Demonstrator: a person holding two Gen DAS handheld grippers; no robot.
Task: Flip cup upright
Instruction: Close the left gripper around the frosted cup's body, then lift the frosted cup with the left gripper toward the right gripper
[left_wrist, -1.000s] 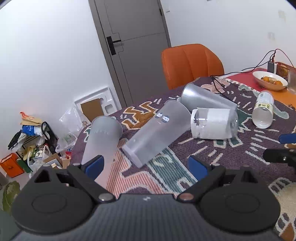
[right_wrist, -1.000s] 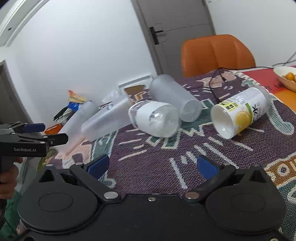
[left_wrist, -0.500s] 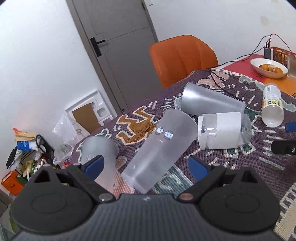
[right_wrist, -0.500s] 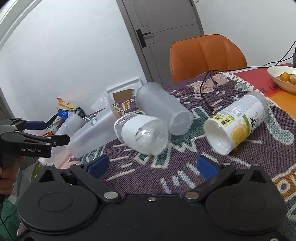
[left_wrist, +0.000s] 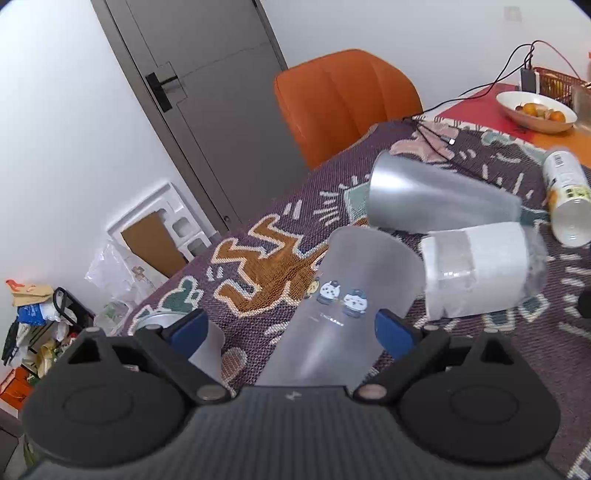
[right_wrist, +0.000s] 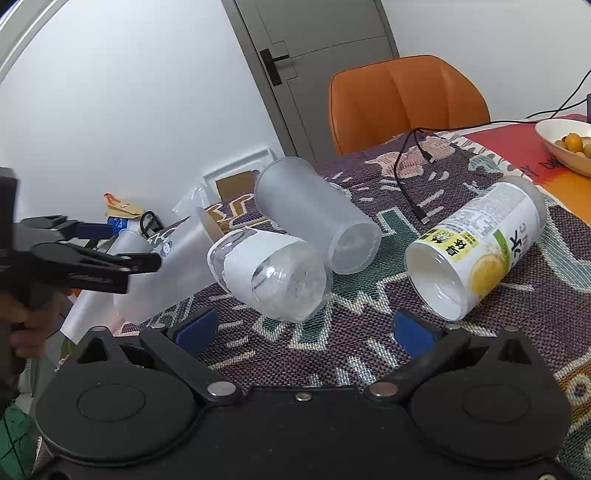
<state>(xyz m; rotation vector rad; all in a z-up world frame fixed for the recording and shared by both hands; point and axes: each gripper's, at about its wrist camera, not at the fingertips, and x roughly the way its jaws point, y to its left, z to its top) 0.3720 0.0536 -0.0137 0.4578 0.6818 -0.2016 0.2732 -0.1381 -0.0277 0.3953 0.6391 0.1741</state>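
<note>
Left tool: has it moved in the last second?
Yes. The left tool has advanced toward the lying frosted cup with cartoon print, which now sits between its open jaws; against the patterned tablecloth, that cup looms far larger.

White walls (left_wrist: 55, 110), grey door (left_wrist: 207, 92), orange chair (left_wrist: 343, 99).

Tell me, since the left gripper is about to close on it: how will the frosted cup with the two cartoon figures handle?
The frosted cup looks thin, translucent and empty, so probably light and squashable. Lying on its side, it may roll on the woven tablecloth. The open left hand-held gripper straddles it.
</note>
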